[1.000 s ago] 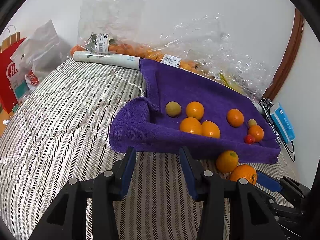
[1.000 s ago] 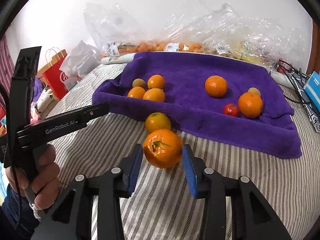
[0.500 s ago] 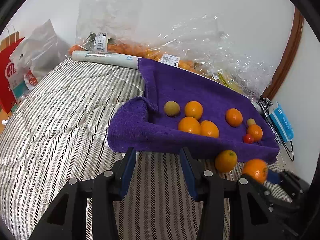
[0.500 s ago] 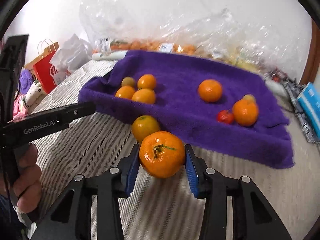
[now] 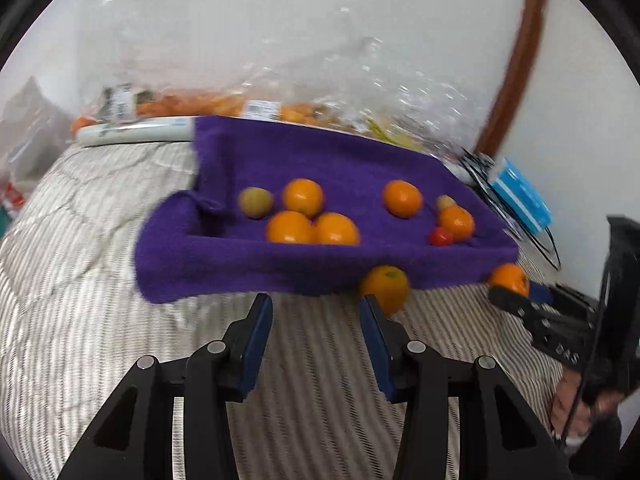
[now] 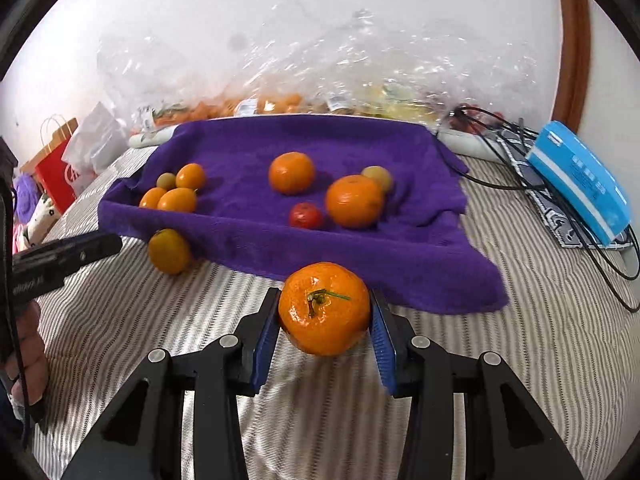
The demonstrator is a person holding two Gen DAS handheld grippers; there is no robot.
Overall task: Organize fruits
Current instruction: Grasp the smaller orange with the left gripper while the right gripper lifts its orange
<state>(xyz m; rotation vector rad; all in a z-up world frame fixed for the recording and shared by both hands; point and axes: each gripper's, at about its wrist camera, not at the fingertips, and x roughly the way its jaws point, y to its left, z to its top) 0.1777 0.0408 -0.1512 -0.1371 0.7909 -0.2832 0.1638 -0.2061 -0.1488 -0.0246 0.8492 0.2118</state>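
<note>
A purple towel [image 5: 320,152] lies on the striped bed and carries several oranges, two small yellow-green fruits and a small red one [image 6: 305,215]. My right gripper [image 6: 325,303] is shut on an orange with a green stem [image 6: 324,324], held just above the bedding in front of the towel's [image 6: 320,136] near edge. Another loose orange [image 5: 384,288] rests on the bed against that edge, just beyond my left gripper's right finger. My left gripper [image 5: 316,314] stands open with nothing between its blue pads. In the left wrist view the held orange [image 5: 509,278] shows at far right.
Clear plastic bags of fruit [image 6: 280,96] line the wall behind the towel. A blue box [image 6: 580,180] and black cables [image 6: 520,184] lie at the right. A red paper bag [image 6: 56,176] and a white bag stand at the left. Striped bedding [image 5: 80,280] spreads around the towel.
My right gripper has carried the orange to the right along the towel's front edge. The left gripper has swung right, so the loose orange now sits by its right finger.
</note>
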